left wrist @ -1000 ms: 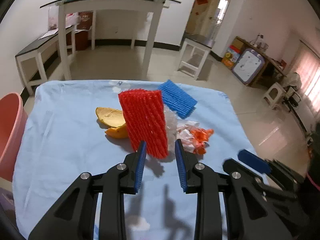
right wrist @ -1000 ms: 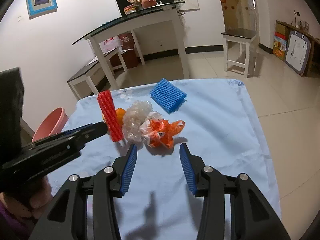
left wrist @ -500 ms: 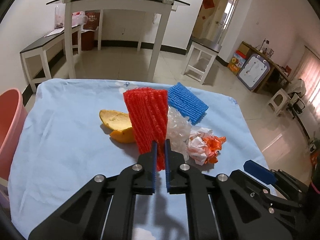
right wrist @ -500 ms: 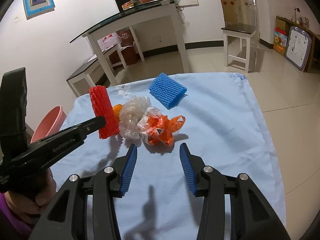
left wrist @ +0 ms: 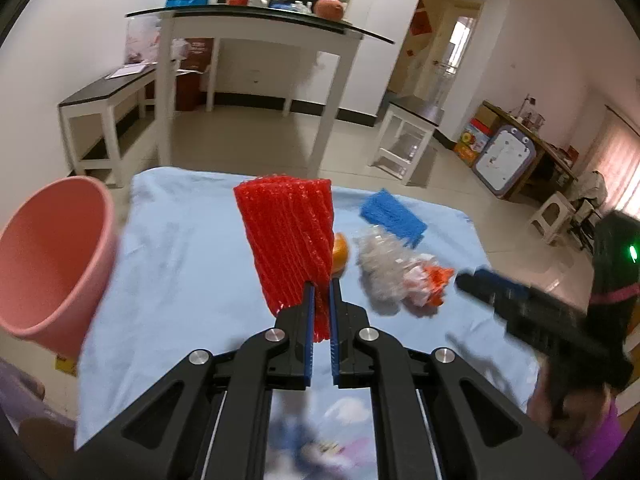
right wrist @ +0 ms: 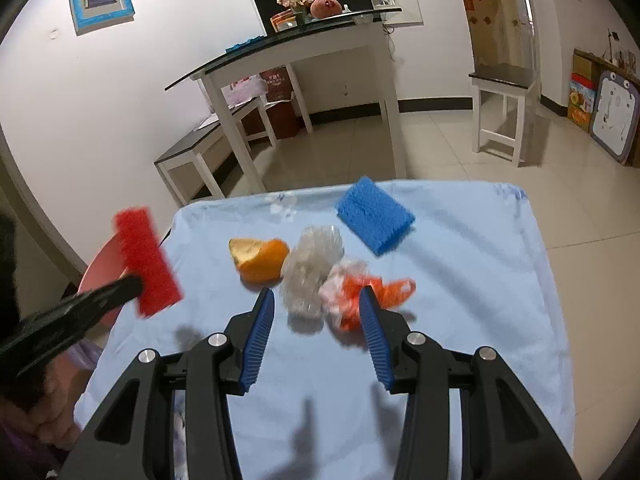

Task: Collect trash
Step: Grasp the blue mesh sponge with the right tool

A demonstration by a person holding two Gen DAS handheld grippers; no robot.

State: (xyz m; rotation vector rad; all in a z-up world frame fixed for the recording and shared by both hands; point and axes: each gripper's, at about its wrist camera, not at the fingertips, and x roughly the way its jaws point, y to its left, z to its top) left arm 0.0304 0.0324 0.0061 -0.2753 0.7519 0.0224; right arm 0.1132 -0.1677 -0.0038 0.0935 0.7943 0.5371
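My left gripper [left wrist: 321,292] is shut on the lower edge of a red foam net sleeve [left wrist: 290,240], which hangs lifted off the blue-clothed table [left wrist: 180,264]. The right wrist view shows that red sleeve [right wrist: 146,262] at the left, near the table's left edge. My right gripper [right wrist: 316,308] stands open just short of a clear crumpled plastic wad [right wrist: 312,268] and an orange-white wrapper [right wrist: 356,292]. An orange peel [right wrist: 260,260] lies left of the wad. A blue foam sleeve [right wrist: 374,220] lies farther back.
A pink bucket [left wrist: 52,256] stands beside the table's left edge. Beyond the table are a glass-topped white table [left wrist: 256,28], a low bench [left wrist: 104,100] and a stool [left wrist: 412,136] on tiled floor. A hand [right wrist: 48,404] grips the left tool.
The left jaws closed on the red sleeve, then carried it up and left toward the pink bucket, uncovering the peel. The right gripper moved forward toward the wad and wrapper.
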